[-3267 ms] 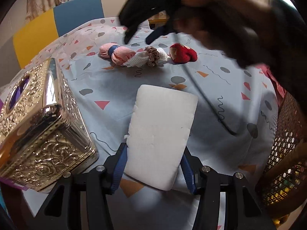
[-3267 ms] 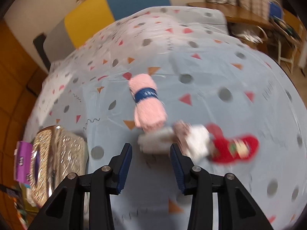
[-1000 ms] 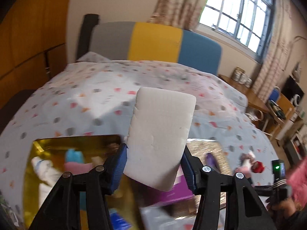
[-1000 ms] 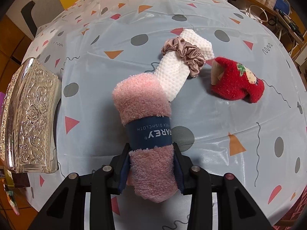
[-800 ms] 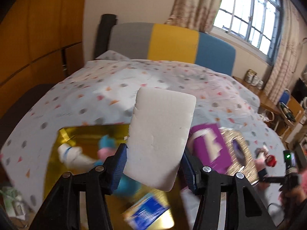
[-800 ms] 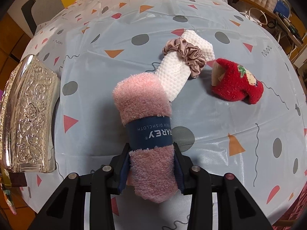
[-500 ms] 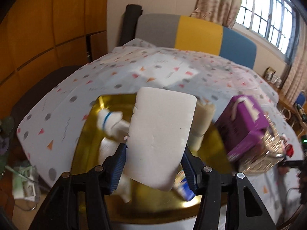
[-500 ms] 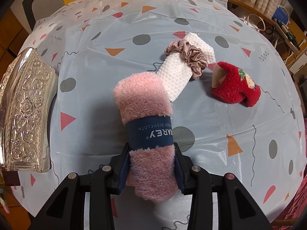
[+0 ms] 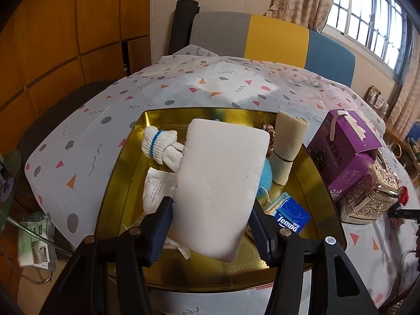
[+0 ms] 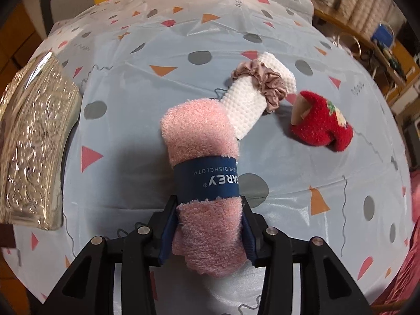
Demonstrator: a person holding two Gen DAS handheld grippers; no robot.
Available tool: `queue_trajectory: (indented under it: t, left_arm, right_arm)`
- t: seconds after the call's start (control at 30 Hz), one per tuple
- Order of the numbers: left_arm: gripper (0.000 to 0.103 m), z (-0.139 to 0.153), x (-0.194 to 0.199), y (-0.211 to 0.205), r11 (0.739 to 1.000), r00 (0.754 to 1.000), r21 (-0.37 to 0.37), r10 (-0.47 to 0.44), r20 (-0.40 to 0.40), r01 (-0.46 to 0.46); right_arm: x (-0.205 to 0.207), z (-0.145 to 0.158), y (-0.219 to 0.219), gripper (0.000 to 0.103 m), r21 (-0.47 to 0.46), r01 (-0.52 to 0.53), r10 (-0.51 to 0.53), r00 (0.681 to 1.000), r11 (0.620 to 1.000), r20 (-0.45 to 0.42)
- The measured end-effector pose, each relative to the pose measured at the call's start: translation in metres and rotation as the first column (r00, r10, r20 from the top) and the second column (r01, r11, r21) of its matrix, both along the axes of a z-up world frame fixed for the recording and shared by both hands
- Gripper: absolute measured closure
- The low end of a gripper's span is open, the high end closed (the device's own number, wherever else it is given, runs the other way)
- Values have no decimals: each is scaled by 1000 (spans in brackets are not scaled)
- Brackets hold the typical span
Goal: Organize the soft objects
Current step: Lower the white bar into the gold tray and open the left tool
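My left gripper (image 9: 211,225) is shut on a white sponge block (image 9: 221,183) and holds it above a gold tray (image 9: 126,173). The tray holds a white glove bundle (image 9: 160,144), a beige rolled cloth (image 9: 287,144), a blue fuzzy item (image 9: 265,177), a Tempo tissue pack (image 9: 291,216) and a white packet (image 9: 153,187). My right gripper (image 10: 207,225) is shut on a pink rolled dishcloth (image 10: 202,144) with a navy band, above the table. A white waffle cloth with a brown scrunchie (image 10: 258,86) and a red plush strawberry (image 10: 321,127) lie beyond it.
A purple tissue box (image 9: 344,149) and an ornate silver box (image 9: 367,197) stand right of the tray; the silver box also shows in the right wrist view (image 10: 34,141). A patterned cloth (image 10: 183,42) covers the table. A chair (image 9: 275,38) stands behind.
My left gripper has swung left with the sponge and now sits steady over the gold tray. My right gripper has lifted and tilted slightly with the pink dishcloth.
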State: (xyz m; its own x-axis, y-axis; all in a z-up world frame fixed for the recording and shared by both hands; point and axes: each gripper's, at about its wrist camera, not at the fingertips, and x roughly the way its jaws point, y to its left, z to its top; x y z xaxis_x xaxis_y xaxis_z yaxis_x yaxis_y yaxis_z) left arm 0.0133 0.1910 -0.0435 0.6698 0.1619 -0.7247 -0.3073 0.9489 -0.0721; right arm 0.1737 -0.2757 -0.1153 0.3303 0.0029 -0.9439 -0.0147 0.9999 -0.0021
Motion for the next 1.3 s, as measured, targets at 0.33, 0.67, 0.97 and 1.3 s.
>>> queue_trajectory:
  t: [0.33, 0.67, 0.97, 1.3]
  left_arm:
    - [45, -8, 1, 3, 1000, 1000, -20, 6, -24, -7]
    - [45, -3, -12, 24, 995, 999, -89, 39, -27, -41]
    - [35, -14, -5, 25, 988, 998, -152, 27, -63, -36]
    - [20, -14, -5, 22, 993, 997, -104, 43, -60, -49]
  right_arm:
    - [-8, -2, 7, 60, -31, -26, 27, 1000, 999, 11]
    - [-8, 1, 10, 60, -53, -48, 49, 999, 997, 16]
    - [-9, 3, 11, 60, -72, -62, 64, 998, 995, 19]
    - [-7, 6, 10, 63, -65, -62, 64, 998, 996, 21]
